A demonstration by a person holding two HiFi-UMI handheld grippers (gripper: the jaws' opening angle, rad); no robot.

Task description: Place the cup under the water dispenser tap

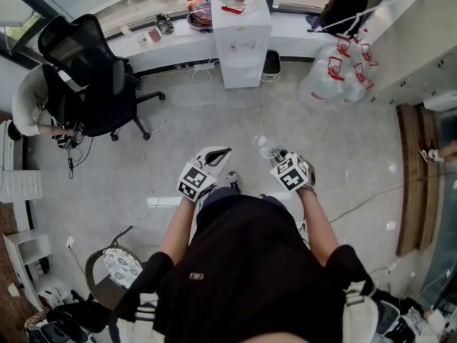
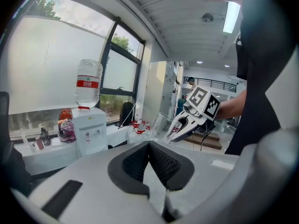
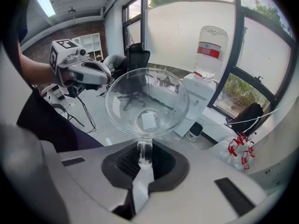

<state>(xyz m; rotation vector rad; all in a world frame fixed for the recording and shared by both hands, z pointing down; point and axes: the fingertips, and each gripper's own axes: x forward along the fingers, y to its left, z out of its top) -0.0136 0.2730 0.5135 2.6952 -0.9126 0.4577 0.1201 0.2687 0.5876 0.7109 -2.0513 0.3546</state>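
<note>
A person is standing on the pale floor (image 1: 214,120), well back from the white water dispenser (image 1: 243,41), which is sitting against the window wall with a large bottle (image 3: 210,50) upended on top. The right tool (image 3: 145,160) is gripping the clear cup (image 3: 147,101), its jaws closed tight on the cup's near edge, so the cup is being carried in the air out in front of the person, well apart from the dispenser's taps. The left tool (image 2: 150,148) is hanging alongside at about the same height, its jaws drawn together with nothing between them. A black office chair (image 1: 89,70) is sitting off to the left, and a cluster of empty water bottles (image 1: 335,73) is lying to the dispenser's right.
</note>
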